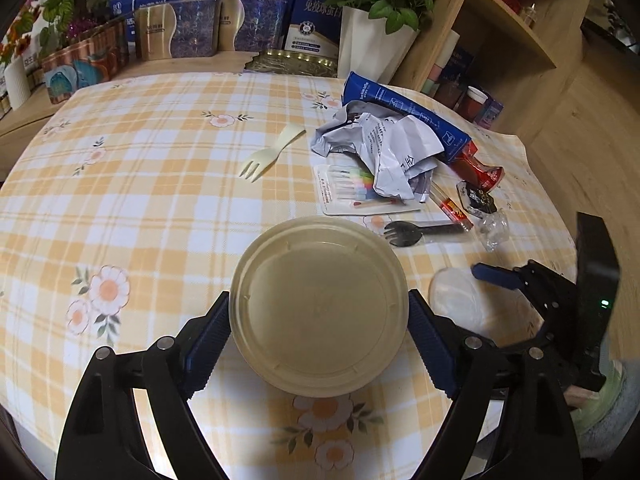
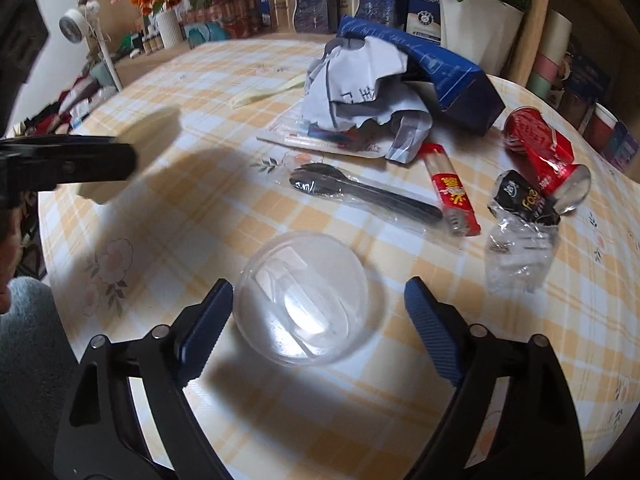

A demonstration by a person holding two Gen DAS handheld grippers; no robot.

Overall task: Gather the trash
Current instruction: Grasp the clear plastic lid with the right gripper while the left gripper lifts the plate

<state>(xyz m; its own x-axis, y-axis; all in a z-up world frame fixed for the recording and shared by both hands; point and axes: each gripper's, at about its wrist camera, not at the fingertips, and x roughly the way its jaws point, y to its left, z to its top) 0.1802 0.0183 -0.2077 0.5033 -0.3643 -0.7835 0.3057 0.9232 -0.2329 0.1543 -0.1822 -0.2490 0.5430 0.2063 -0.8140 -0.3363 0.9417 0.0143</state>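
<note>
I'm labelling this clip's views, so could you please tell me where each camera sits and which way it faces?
Left wrist: on the left gripper, angled down at the beige bowl its pads press; the right gripper shows at right.
Right wrist: on the right gripper, angled down at the clear lid between open fingers.
Shared: checked tablecloth, crumpled paper, black spork, red can.

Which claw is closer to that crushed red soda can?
Right. The right claw sits astride the clear lid, a short way from the red can. The left claw grips the beige bowl, farther off.
</note>
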